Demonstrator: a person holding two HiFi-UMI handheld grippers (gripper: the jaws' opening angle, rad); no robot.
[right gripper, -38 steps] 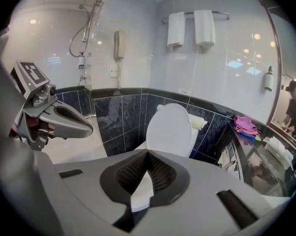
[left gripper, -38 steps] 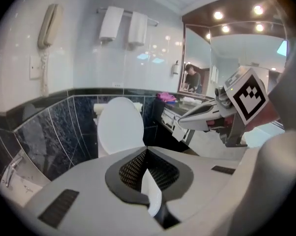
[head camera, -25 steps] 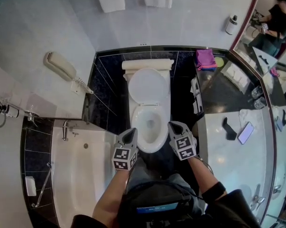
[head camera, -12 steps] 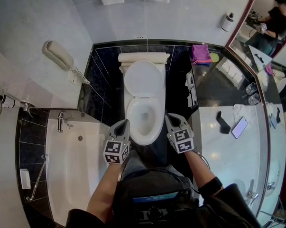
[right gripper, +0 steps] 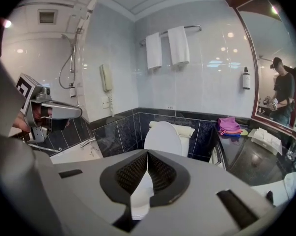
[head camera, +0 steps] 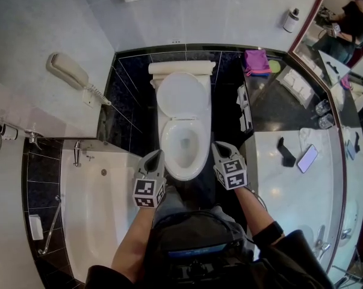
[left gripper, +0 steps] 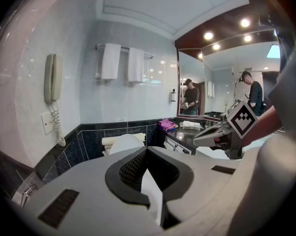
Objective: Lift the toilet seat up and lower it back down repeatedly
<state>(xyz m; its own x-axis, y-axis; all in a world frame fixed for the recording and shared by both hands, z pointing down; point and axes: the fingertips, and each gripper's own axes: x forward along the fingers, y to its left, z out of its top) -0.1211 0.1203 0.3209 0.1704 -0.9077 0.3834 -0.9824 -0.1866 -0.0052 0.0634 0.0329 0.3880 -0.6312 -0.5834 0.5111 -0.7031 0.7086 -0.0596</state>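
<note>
Toilet seat (head camera: 183, 173) lies flat on the bowl, lid (head camera: 182, 95) upright behind. It looks like rigid, smooth, hinged plastic, likely light; best hooked under its front rim. Left gripper (head camera: 158, 155) and right gripper (head camera: 218, 147), both closed and empty, hover beside it.

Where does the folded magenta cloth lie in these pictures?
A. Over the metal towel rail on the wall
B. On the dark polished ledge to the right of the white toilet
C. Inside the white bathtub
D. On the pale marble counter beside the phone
B: the folded magenta cloth rests on the dark polished ledge, just right of the white toilet and its tank.
</note>
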